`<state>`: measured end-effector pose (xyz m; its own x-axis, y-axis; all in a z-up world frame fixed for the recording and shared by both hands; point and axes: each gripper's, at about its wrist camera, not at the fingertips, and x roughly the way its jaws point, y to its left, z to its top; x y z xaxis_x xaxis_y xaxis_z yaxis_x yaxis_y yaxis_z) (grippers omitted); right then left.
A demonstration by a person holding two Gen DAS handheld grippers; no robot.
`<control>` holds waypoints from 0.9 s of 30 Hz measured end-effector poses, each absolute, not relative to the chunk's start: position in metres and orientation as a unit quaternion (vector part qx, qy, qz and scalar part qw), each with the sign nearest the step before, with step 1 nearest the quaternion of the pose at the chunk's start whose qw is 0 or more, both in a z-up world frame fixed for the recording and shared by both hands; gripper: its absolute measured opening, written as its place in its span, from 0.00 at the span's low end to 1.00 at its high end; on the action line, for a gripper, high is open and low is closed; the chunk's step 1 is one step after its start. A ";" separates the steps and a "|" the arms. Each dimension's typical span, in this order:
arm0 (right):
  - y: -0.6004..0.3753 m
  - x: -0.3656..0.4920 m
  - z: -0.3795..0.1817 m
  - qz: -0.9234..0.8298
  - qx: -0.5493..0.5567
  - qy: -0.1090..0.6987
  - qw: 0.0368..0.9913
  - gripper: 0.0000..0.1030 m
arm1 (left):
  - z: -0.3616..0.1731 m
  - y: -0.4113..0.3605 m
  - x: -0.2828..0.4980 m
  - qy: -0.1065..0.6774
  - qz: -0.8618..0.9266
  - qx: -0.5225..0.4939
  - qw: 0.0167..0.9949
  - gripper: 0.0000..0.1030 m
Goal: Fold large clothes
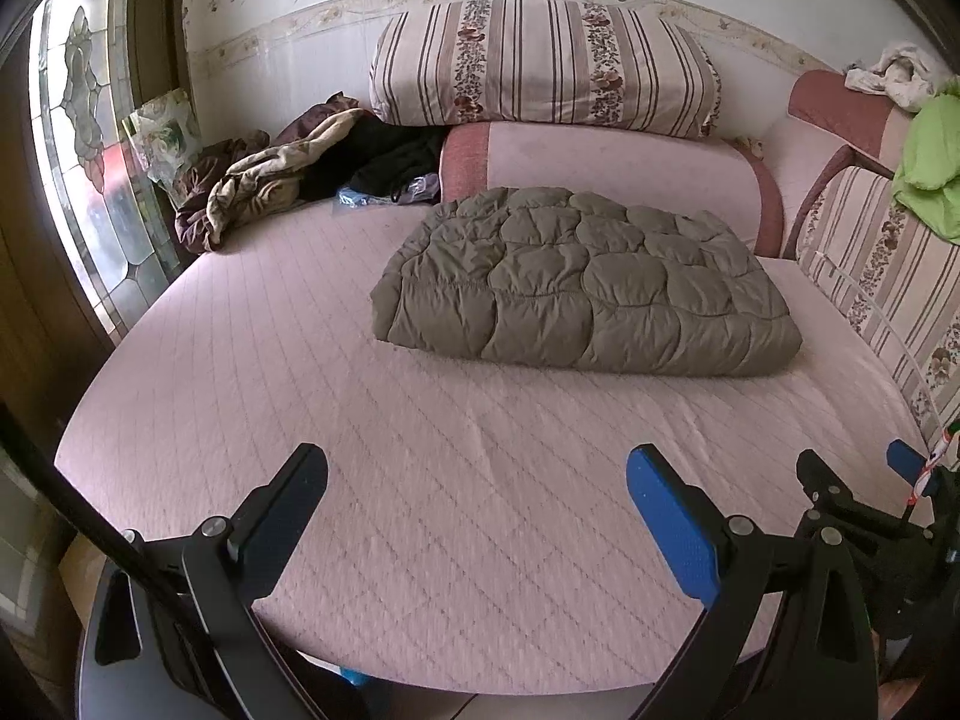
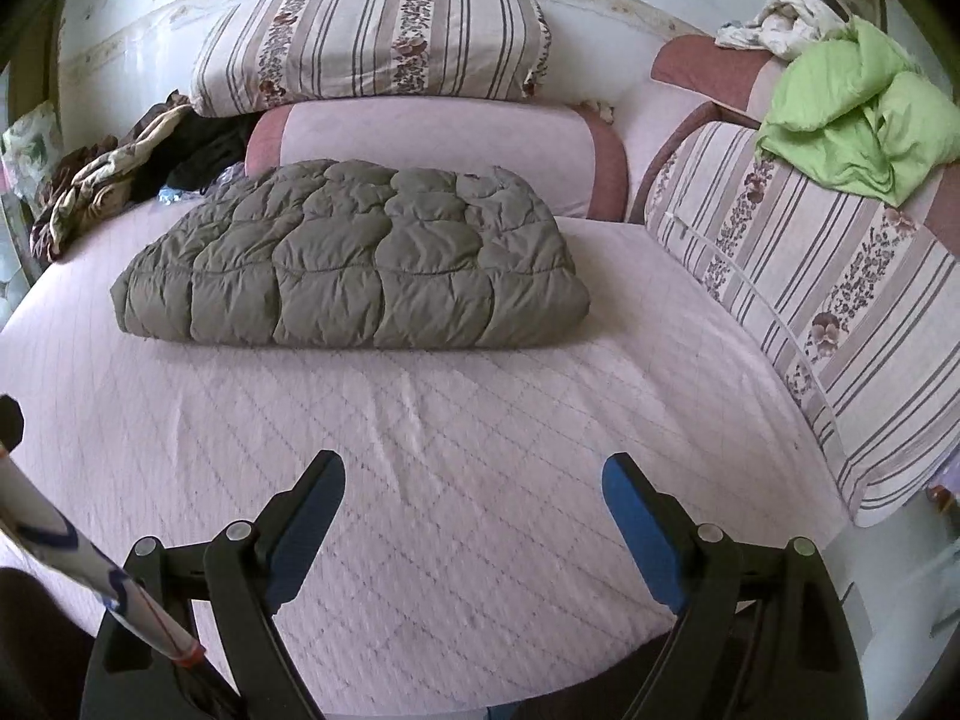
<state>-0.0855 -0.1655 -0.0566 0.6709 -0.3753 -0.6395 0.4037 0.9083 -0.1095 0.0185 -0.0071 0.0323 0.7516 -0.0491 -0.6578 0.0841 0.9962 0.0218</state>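
The left gripper (image 1: 477,480) points forward with its two black, blue-padded fingers spread wide and nothing between them. The right gripper (image 2: 474,486) is held level just beside it, its fingers likewise spread apart and empty.

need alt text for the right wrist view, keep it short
An olive quilted garment lies folded into a puffy bundle on a pink quilted bed, beyond the right gripper, whose jaws stand wide open and empty. Striped floral cushions line the wall behind, and a green cloth is heaped at the right.
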 end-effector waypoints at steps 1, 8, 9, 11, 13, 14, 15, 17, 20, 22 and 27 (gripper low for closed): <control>-0.163 -0.087 -0.056 -0.213 0.016 0.345 0.914 0.88 | 0.032 -0.007 0.017 0.352 -0.037 0.023 0.935 0.97; -0.151 -0.091 -0.054 -0.219 -0.015 0.339 0.915 0.89 | 0.029 -0.005 0.011 0.360 -0.043 0.017 0.932 0.97; -0.149 -0.091 -0.054 -0.219 -0.017 0.340 0.914 0.89 | 0.029 -0.005 0.011 0.362 -0.045 0.016 0.931 0.97; -0.147 -0.090 -0.054 -0.220 -0.021 0.341 0.914 0.89 | 0.027 -0.005 0.011 0.366 -0.049 0.013 0.929 0.97; -0.146 -0.090 -0.055 -0.219 -0.022 0.343 0.913 0.89 | 0.027 -0.004 0.013 0.368 -0.049 0.013 0.928 0.97; -0.147 -0.089 -0.055 -0.219 -0.021 0.343 0.913 0.89 | 0.026 -0.004 0.013 0.369 -0.049 0.013 0.928 0.97; -0.148 -0.089 -0.056 -0.219 -0.020 0.344 0.913 0.89 | 0.026 -0.004 0.014 0.371 -0.050 0.013 0.927 0.97; -0.149 -0.087 -0.057 -0.221 -0.019 0.346 0.912 0.89 | 0.025 -0.004 0.016 0.374 -0.051 0.013 0.926 0.97; -0.151 -0.086 -0.059 -0.223 -0.016 0.349 0.910 0.89 | 0.022 -0.005 0.018 0.379 -0.051 0.012 0.924 0.97; -0.153 -0.085 -0.061 -0.223 -0.014 0.352 0.909 0.89 | 0.020 -0.005 0.020 0.382 -0.052 0.012 0.922 0.97; -0.157 -0.083 -0.064 -0.224 -0.011 0.357 0.907 0.89 | 0.015 -0.005 0.025 0.392 -0.053 0.010 0.919 0.97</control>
